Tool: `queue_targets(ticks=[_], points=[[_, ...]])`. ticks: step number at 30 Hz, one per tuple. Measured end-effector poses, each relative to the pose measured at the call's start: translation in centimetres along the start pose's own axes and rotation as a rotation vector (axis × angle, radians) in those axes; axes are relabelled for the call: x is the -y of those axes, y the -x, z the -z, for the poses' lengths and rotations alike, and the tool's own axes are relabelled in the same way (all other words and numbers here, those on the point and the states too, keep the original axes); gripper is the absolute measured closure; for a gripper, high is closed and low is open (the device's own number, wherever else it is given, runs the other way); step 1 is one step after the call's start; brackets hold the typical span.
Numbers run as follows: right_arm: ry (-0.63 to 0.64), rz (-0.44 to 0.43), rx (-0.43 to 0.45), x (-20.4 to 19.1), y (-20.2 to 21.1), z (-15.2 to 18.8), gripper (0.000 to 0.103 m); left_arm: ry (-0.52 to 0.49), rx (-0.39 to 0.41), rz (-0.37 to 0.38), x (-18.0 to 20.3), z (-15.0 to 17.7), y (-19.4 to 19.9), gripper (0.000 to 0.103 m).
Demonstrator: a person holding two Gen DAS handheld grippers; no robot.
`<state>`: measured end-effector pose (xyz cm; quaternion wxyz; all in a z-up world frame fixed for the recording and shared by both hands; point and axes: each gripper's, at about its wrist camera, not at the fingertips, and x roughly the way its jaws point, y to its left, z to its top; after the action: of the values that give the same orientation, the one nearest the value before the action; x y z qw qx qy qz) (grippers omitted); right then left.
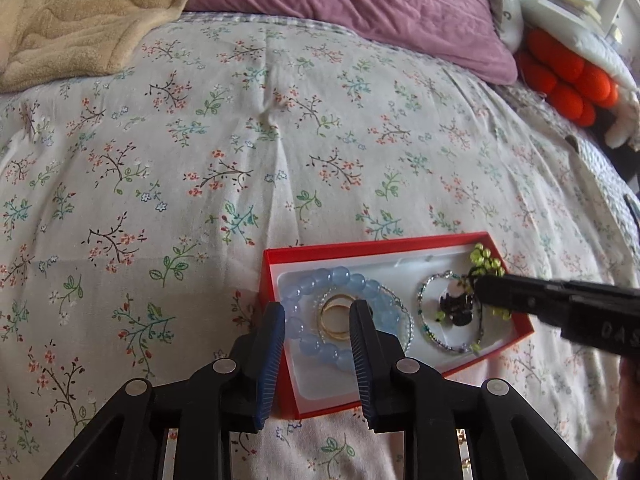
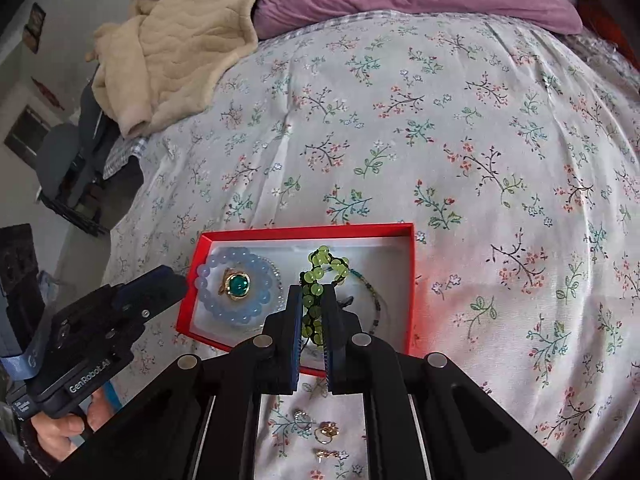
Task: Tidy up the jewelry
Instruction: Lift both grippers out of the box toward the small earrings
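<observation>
A red box (image 1: 360,246) (image 2: 304,230) with a white lining lies on the floral bedspread. In its left half a pale blue bead bracelet (image 1: 340,276) (image 2: 208,268) rings a gold ring with a green stone (image 1: 334,316) (image 2: 238,286). My left gripper (image 1: 317,312) (image 2: 160,284) hovers open at the box's left end, with nothing pressed between its pads. Over the right half, my right gripper (image 2: 312,296) (image 1: 480,288) is shut on a green bead bracelet (image 2: 320,260) (image 1: 484,258) that dangles above a thin beaded bracelet (image 1: 424,328) (image 2: 376,304).
Three small loose pieces, a silver ring (image 2: 302,416), a gold ring (image 2: 328,430) and a gold piece (image 2: 330,454), lie on the bedspread in front of the box. A beige blanket (image 2: 180,40) and purple pillow (image 1: 360,8) sit at the back. The bed's edge drops off at left (image 2: 120,208).
</observation>
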<state>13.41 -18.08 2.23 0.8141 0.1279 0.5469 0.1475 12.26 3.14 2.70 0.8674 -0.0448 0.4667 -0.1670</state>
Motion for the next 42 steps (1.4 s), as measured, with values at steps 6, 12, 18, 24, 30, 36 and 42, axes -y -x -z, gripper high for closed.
queue_targets(ticks=[6,12,18,24,30,36,42], points=[[-0.075,-0.012,0.017,2.0,0.7,-0.4,0.088,-0.014,-0.006,0.002,0.3,0.5,0.4,0.068],[-0.066,-0.041,0.033,1.7,2.1,-0.3,0.051,-0.028,-0.007,0.001,1.0,0.9,0.9,0.055],[-0.044,-0.006,0.029,1.5,3.2,0.5,0.050,-0.067,0.003,-0.018,1.7,1.8,2.1,0.035],[-0.020,0.069,0.039,1.9,4.6,1.7,0.040,-0.076,-0.003,-0.045,2.0,2.7,3.1,0.020],[0.011,0.126,0.039,2.1,5.9,3.3,0.034,-0.076,-0.024,-0.074,2.4,4.0,3.8,0.009],[0.050,0.162,0.028,1.9,6.6,5.6,0.031,-0.098,-0.053,-0.107,2.9,5.6,4.2,0.006],[0.039,0.165,0.008,2.4,6.6,7.8,0.031,-0.145,-0.069,-0.126,2.9,7.7,4.4,0.005]])
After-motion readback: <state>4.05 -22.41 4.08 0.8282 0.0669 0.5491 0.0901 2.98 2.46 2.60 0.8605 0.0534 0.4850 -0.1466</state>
